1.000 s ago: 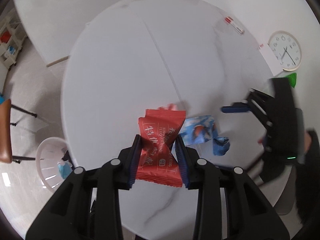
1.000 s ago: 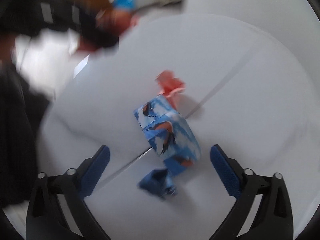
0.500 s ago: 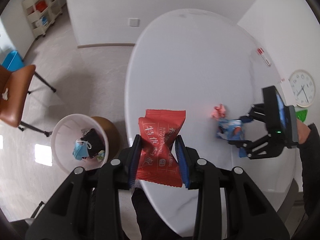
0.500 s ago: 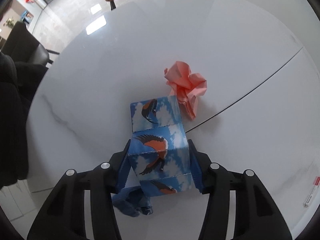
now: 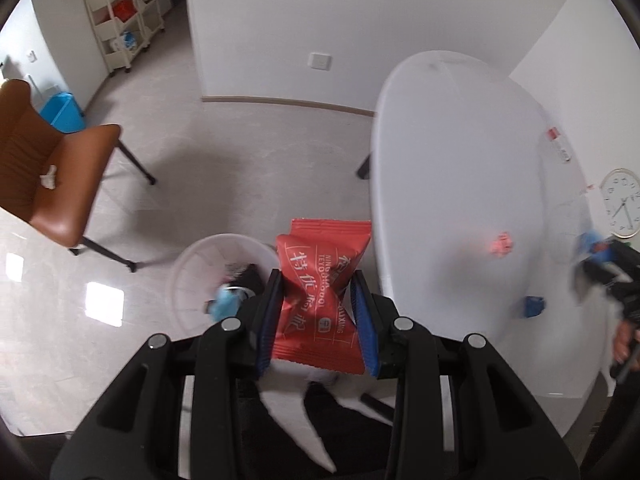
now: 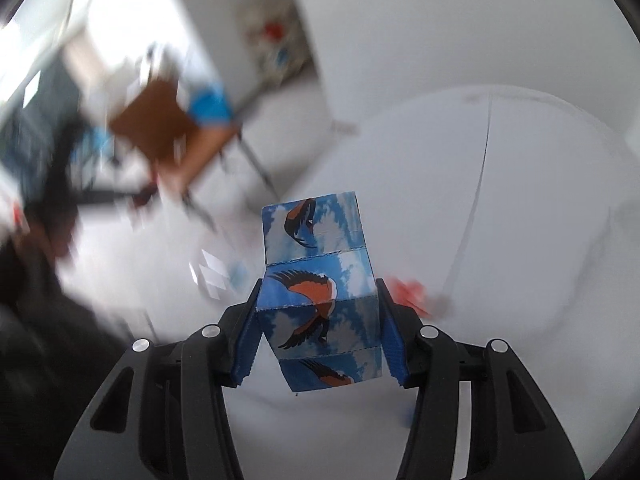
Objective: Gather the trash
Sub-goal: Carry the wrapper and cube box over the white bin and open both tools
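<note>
My left gripper (image 5: 318, 312) is shut on a red snack wrapper (image 5: 320, 292) with white lettering. It hangs past the white table's edge, beside a white waste bin (image 5: 200, 264) on the floor that holds a blue face mask (image 5: 226, 306) and dark scraps. My right gripper (image 6: 320, 332) is shut on a blue paper box (image 6: 316, 292) printed with birds, lifted off the white round table (image 6: 520, 200). That gripper shows blurred at the far right of the left wrist view (image 5: 600, 264). A crumpled pink paper (image 5: 502, 243) (image 6: 408, 292) and a small blue scrap (image 5: 534, 306) lie on the table.
A brown chair (image 5: 52, 176) with a white crumpled tissue (image 5: 49, 176) on its seat stands left of the bin. A cream shelf cart (image 5: 124, 12) is by the far wall. A wall clock (image 5: 622, 202) and a small red-and-white tube (image 5: 558, 148) lie on the table's right side.
My left gripper carried the red wrapper from over the table to beside the bin. My right gripper closed on the blue bird box and lifted it off the table, rolling as it rose.
</note>
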Demonstrator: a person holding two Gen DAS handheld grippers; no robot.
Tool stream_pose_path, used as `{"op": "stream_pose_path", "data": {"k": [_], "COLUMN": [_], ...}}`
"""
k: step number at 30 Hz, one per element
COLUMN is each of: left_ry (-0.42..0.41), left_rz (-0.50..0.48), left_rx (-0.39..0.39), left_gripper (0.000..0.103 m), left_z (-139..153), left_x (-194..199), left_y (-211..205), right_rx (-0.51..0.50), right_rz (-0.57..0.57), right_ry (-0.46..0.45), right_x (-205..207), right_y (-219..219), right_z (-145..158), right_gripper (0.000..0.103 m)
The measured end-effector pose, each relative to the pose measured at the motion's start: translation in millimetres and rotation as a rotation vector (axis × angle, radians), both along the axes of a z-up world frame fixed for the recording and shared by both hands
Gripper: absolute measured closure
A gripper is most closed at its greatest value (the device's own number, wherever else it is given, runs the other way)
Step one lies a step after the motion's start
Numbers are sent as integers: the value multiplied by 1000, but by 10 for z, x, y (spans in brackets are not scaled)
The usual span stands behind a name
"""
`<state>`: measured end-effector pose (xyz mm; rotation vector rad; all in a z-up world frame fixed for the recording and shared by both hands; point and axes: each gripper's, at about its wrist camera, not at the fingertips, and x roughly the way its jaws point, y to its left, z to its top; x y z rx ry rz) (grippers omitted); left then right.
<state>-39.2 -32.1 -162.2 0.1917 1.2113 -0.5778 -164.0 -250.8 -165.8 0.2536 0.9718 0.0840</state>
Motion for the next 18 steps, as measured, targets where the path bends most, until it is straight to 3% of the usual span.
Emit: {"op": "stream_pose_path", "data": {"k": [4, 7, 14, 18], "left_ry": [-8, -31, -19, 20], "left_rz": [8, 1, -1, 0], "left_rx": [36, 62, 73, 66], "left_gripper": [69, 69, 69, 69], "left_z": [-14, -28, -154, -324], "left_x": [181, 284, 439, 530], "left_y": [331, 524, 801, 863], "right_rx": [74, 166, 179, 149], "right_rz": [-194, -265, -228, -188], "right_ry": [-62, -66, 46, 73], "right_x": [226, 479, 978, 1097], "right_y": [428, 811, 1436, 1604], "right_z": [127, 21, -427, -432], "right_gripper": [51, 51, 51, 51]}}
